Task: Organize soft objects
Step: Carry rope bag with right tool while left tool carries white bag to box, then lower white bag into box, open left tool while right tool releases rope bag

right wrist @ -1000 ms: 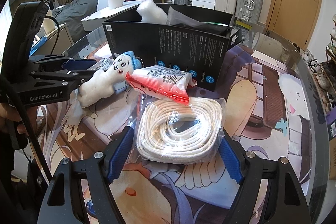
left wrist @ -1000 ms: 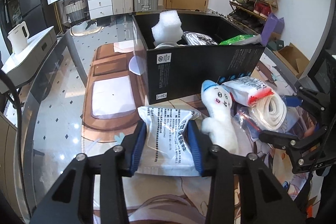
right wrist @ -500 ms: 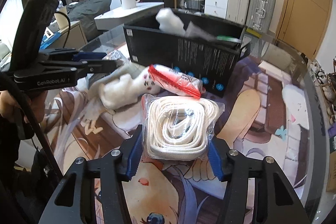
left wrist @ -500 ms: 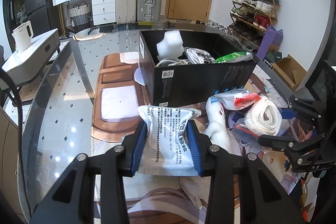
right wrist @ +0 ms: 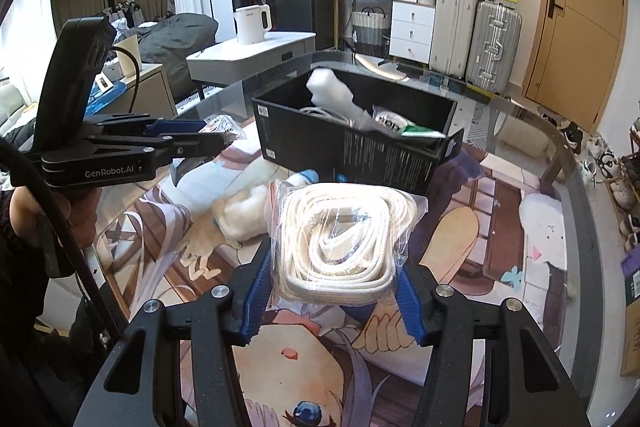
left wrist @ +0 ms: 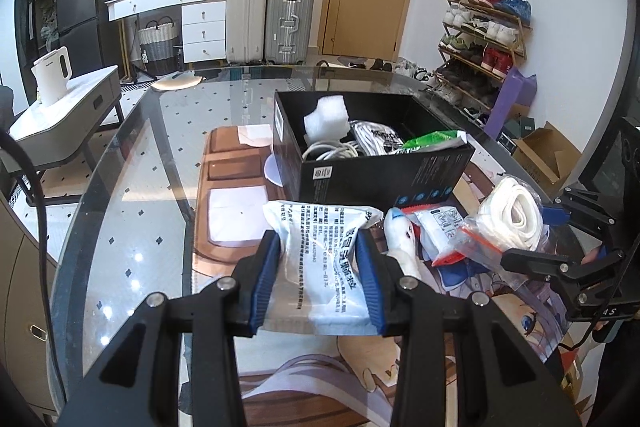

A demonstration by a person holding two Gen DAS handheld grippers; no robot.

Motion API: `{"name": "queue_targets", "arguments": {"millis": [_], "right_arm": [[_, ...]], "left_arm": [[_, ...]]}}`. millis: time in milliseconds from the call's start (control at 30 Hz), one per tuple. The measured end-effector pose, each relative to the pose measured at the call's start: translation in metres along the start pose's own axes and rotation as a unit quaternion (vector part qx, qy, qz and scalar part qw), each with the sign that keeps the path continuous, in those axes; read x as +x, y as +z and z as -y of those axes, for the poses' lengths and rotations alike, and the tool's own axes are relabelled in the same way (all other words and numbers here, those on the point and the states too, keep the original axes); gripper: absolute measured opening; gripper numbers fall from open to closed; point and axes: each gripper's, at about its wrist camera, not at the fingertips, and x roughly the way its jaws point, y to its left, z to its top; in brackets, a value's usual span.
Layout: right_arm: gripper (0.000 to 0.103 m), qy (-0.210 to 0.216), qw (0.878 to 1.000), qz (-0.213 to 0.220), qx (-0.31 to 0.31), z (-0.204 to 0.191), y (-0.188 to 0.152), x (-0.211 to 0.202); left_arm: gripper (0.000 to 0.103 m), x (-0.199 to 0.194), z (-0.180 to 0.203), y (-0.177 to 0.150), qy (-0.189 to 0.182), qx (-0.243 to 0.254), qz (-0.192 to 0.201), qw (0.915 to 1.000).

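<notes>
— Soft white printed plastic pouch (left wrist: 325,259): where?
— Clamped in the left gripper (left wrist: 318,281), with the black cardboard box (left wrist: 372,163) at one o'clock.
— And the right gripper (right wrist: 332,291)?
— Squeezing a clear-bagged coil of white rope (right wrist: 340,247), box at twelve o'clock.

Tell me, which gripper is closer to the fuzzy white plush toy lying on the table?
Left. The left gripper holds a white printed packet right beside the white plush toy. The right gripper holds a bagged coil of white rope farther off, past a red-edged packet.
</notes>
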Motion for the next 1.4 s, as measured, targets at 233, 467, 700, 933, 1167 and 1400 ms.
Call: {"name": "queue_targets", "arguments": {"millis": [233,467,700,933,1167,1400], "right_arm": [[0.055,-0.016,1.0,0.021,0.014,0.008,0.007,-0.012],[0.055,-0.025,0.998,0.037,0.043,0.02,0.016,-0.021],[0.056,-0.037,0.997,0.042,0.048,0.025,0.027,-0.029],[0.056,-0.045,0.997,0.041,0.047,0.026,0.037,-0.028],[0.056,-0.05,0.997,0.04,0.041,0.028,0.052,-0.025],[0.056,-0.053,0.997,0.039,0.035,0.032,0.066,-0.021]], "left_arm": [[0.038,-0.009,-0.002,0.007,0.005,-0.002,0.013,0.9999],[0.038,-0.019,-0.003,0.018,0.013,-0.007,0.032,0.9994],[0.038,-0.019,-0.001,0.024,0.013,-0.006,0.041,0.9991],[0.038,-0.017,0.001,0.032,0.011,-0.002,0.046,0.9989],[0.038,-0.015,0.003,0.039,0.008,0.003,0.048,0.9988],[0.038,-0.005,0.005,0.052,0.002,0.006,0.048,0.9988]]}}
